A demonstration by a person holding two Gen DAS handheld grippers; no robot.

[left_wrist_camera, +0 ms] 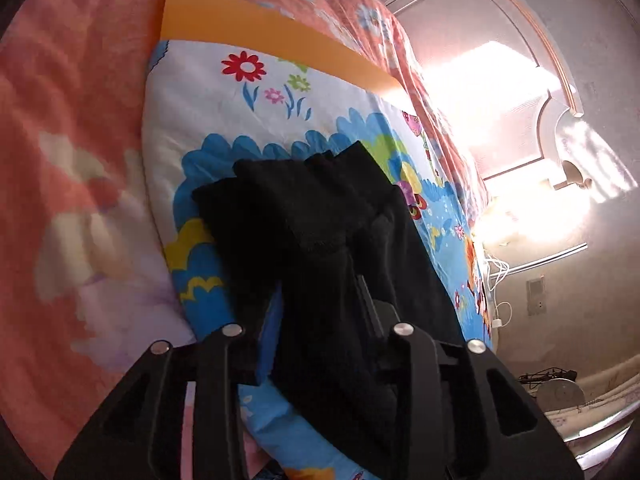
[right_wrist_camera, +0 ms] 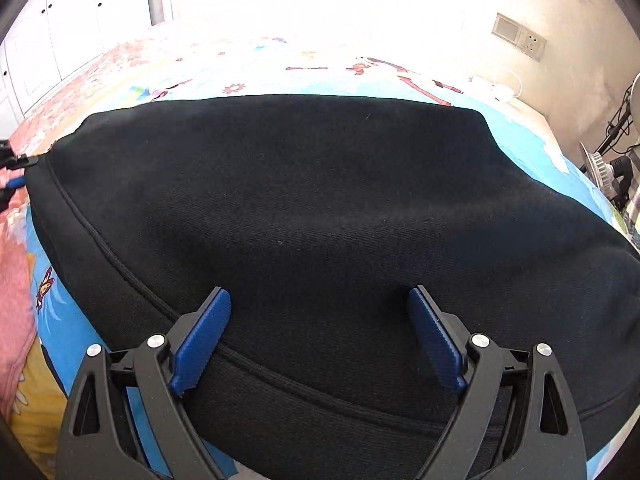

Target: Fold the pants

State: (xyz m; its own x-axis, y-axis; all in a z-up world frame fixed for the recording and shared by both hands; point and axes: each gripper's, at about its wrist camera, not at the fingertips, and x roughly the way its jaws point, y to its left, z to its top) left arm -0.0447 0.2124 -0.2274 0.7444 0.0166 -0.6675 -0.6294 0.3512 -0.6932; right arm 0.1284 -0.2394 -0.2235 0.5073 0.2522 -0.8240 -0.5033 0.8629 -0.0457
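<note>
The black pants [right_wrist_camera: 304,216] lie spread on a bright cartoon-print sheet [right_wrist_camera: 532,148] on the bed. My right gripper [right_wrist_camera: 320,312] is open, its blue pads [right_wrist_camera: 204,340] wide apart just above the near edge of the pants, by a seam. In the left wrist view the black pants [left_wrist_camera: 320,240] drape over my left gripper [left_wrist_camera: 320,320] and hide its fingertips; the fabric runs up between the two arms. The left gripper also shows at the far left of the right wrist view [right_wrist_camera: 14,168], at the pants' corner.
A pink floral blanket [left_wrist_camera: 72,160] covers the bed around the cartoon sheet [left_wrist_camera: 240,120]. An orange board [left_wrist_camera: 248,28] lies at the sheet's far end. A wall with a socket [right_wrist_camera: 520,38], cables and a lamp [right_wrist_camera: 604,168] stand to the right.
</note>
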